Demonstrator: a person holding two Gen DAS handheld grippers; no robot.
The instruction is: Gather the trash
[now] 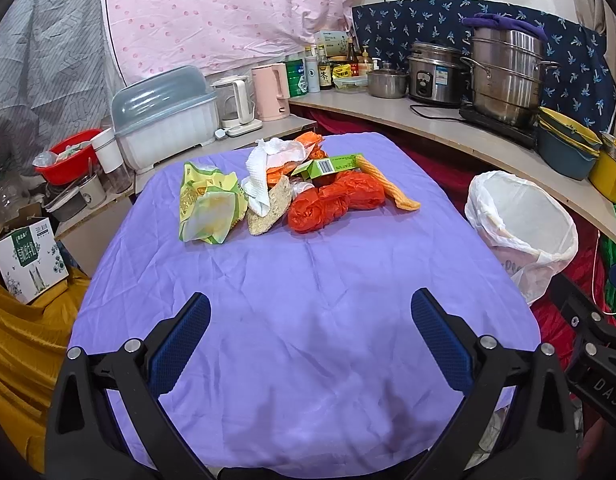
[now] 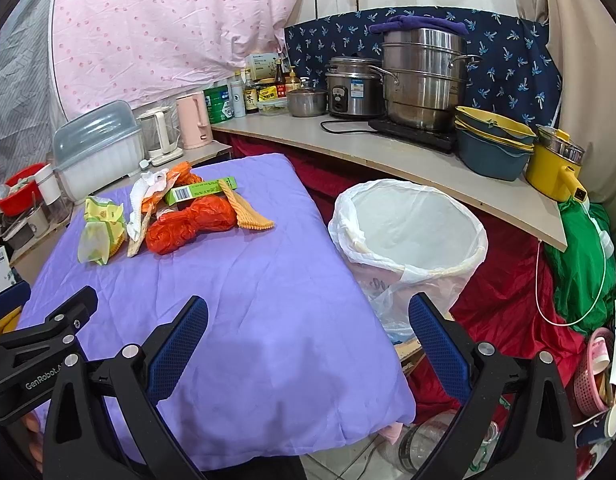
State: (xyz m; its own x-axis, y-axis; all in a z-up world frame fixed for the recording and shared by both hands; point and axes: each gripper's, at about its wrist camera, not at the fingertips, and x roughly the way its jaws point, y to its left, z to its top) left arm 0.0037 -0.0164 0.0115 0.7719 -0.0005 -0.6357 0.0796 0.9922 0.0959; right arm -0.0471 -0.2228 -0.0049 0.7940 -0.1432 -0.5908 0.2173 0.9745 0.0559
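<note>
A pile of trash lies at the far end of the purple-covered table [image 1: 308,280]: a green and yellow wrapper [image 1: 206,208], a crumpled white tissue [image 1: 264,168], an orange plastic bag [image 1: 332,200], a green carton [image 1: 328,166] and an orange ribbed strip [image 1: 388,184]. The same orange plastic bag [image 2: 188,224] and green carton [image 2: 200,192] show in the right wrist view. A bin lined with a white bag [image 2: 408,232] stands off the table's right side. My left gripper [image 1: 310,312] is open over the near cloth, holding nothing. My right gripper [image 2: 308,316] is open at the table's right edge.
A curved counter [image 2: 388,156] behind the bin carries steel pots, a rice cooker, stacked bowls and a yellow pot. Kettles and a lidded dish rack [image 1: 164,120] stand on a shelf at the far left. Red cloth and a green bag [image 2: 580,264] lie on the right.
</note>
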